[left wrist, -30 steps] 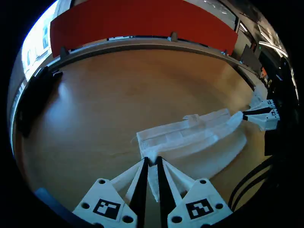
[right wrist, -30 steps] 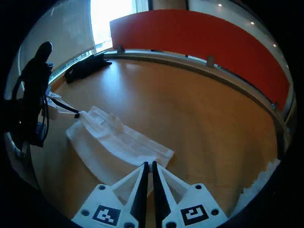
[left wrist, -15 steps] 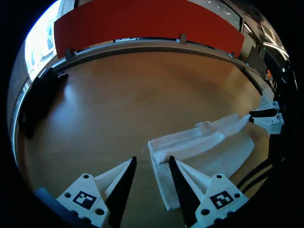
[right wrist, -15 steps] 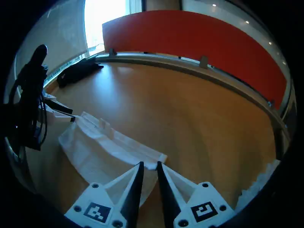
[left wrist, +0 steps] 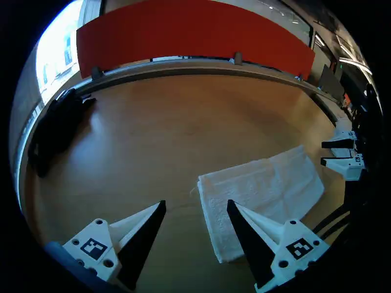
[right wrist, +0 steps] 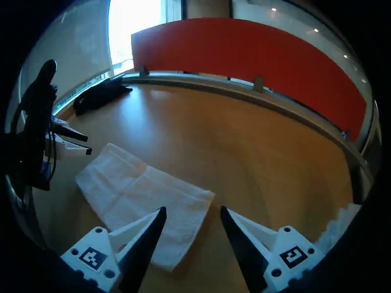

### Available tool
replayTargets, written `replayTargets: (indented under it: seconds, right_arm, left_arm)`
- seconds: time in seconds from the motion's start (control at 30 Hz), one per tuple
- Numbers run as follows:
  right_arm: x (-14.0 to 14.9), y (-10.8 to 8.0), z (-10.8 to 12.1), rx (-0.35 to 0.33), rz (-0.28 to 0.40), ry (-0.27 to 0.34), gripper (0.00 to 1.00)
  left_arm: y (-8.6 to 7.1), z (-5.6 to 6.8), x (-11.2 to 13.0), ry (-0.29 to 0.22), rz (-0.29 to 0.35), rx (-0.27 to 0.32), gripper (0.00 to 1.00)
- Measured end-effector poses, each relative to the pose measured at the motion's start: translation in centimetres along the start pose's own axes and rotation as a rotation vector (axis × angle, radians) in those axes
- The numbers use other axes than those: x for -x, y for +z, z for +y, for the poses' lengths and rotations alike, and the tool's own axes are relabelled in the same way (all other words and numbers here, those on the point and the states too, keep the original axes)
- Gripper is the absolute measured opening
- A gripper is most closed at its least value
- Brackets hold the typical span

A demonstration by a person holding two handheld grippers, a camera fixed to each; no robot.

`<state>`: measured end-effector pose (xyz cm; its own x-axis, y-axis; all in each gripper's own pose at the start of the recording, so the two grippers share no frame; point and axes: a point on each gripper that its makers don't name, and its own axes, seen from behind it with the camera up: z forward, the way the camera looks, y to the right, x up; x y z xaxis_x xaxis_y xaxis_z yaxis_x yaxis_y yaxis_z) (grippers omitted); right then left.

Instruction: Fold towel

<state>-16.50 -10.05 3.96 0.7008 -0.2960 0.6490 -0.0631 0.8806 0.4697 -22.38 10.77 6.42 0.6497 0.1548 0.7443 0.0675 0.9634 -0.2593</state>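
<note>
Folded flat, the white terry towel (left wrist: 259,190) lies by the near edge of the wooden surface (left wrist: 171,127); left hand-held gripper (left wrist: 195,202) & right hand-held gripper (right wrist: 193,209) are both released, at its short ends. Risk: a re-grab pinching only the top layer would prob. peel the fold open. Red partition panel (left wrist: 195,34) lines the far edge; black item (left wrist: 56,132) at the far-left corner.

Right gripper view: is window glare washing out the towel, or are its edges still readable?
Right gripper view: the window is blown out and throws a sheen on the table, but the towel is evenly lit, edges crisp. Left gripper view: same towel, weave texture visible, no glare on it.
</note>
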Motion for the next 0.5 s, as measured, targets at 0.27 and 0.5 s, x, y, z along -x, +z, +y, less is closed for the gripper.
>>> replayTargets:
  seconds: [0.27, 0.5]
  right_arm:
    - [1.5, -1.2, -0.8, -0.013, -0.013, -0.007, 0.85]
    - [2.9, -2.4, -1.5, -0.019, -0.023, -0.01, 0.85]
  left_arm:
    - [-1.5, 0.2, 1.7, -0.01, -0.008, 0.001, 0.93]
    - [-3.3, 0.5, 4.0, -0.028, -0.022, 0.001, 0.93]
